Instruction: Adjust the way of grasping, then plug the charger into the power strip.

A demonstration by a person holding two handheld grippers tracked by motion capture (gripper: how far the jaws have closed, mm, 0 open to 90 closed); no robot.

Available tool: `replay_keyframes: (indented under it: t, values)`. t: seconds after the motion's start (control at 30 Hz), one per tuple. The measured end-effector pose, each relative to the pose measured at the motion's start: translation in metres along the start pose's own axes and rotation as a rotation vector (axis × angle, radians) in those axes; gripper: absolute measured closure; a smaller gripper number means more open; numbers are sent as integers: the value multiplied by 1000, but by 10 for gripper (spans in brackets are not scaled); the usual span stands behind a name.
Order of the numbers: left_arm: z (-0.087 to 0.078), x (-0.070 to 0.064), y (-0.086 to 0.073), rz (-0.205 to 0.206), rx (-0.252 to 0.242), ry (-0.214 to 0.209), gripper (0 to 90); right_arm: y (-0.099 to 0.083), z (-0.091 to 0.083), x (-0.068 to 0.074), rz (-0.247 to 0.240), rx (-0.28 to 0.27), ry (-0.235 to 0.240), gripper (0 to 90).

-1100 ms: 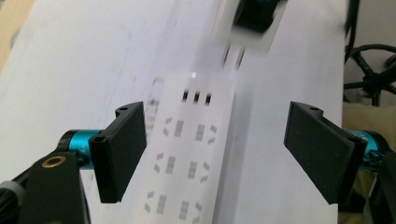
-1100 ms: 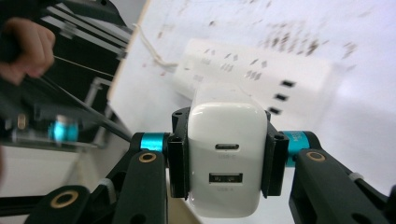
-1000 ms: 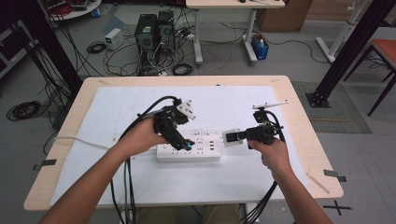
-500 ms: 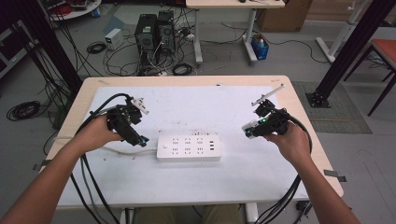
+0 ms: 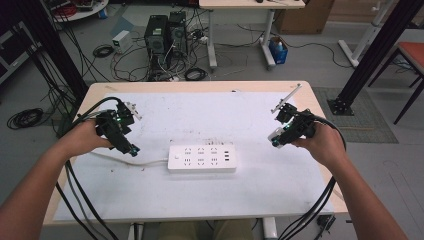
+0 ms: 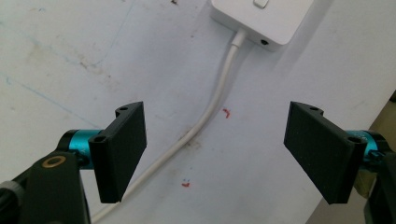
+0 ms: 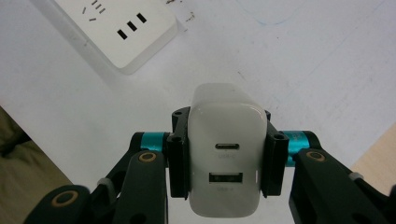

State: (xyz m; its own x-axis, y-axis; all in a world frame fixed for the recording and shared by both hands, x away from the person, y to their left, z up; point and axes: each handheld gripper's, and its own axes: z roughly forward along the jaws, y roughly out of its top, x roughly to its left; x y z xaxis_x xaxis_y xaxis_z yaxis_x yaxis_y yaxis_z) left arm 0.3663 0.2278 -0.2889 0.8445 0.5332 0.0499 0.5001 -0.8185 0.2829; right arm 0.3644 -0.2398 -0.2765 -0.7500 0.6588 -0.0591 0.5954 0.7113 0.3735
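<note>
Right gripper [image 7: 227, 154] first: its jaws are clamped flat on the two sides of a white charger [image 7: 227, 149], ports facing the camera, one small oval socket above a wider rectangular one. Squeezing the broad flat sides looks sensible, since that should keep the block from twisting; the prongs I can't see from here, presumably on the far face. From the high view, the right gripper [image 5: 286, 131] floats above the right part of the desk [image 5: 165, 212], charger [image 5: 276, 136] at its tip, well apart from the white power strip [image 5: 201, 158] lying mid-desk.

Over to the left gripper [image 6: 219, 154]: jaws spread wide, nothing between them, just the strip's white cord [image 6: 210, 112] snaking across the desk underneath and the strip's cord end [image 6: 261, 21] at the far edge. From above, the left gripper [image 5: 119, 131] hovers over the left of the desk, just beside that cord [image 5: 135, 161]. My guess: it's free to steady the strip if the charger goes in.
</note>
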Motion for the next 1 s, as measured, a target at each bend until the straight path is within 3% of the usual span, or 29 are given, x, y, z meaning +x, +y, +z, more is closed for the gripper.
replay_keyframes:
  t: [0.2,0.37,0.73,0.87,0.9,1.0]
  values:
    - [2,1,-10,-10,3,7,213,-2,-1,-1,11,-3,9,621]
    - [-1,0,-13,-7,-16,5,213,0,-5,2,-4,-48,30,620]
    - [-3,-2,-17,-3,-19,12,213,7,1,9,-50,-19,8,620]
    - [2,-3,-21,-6,-12,3,213,15,3,13,-79,-30,23,621]
    - [3,-4,-21,-11,-14,3,213,23,7,17,-116,-36,42,621]
    - [4,-4,-22,-8,-10,6,213,30,11,21,-148,-39,52,621]
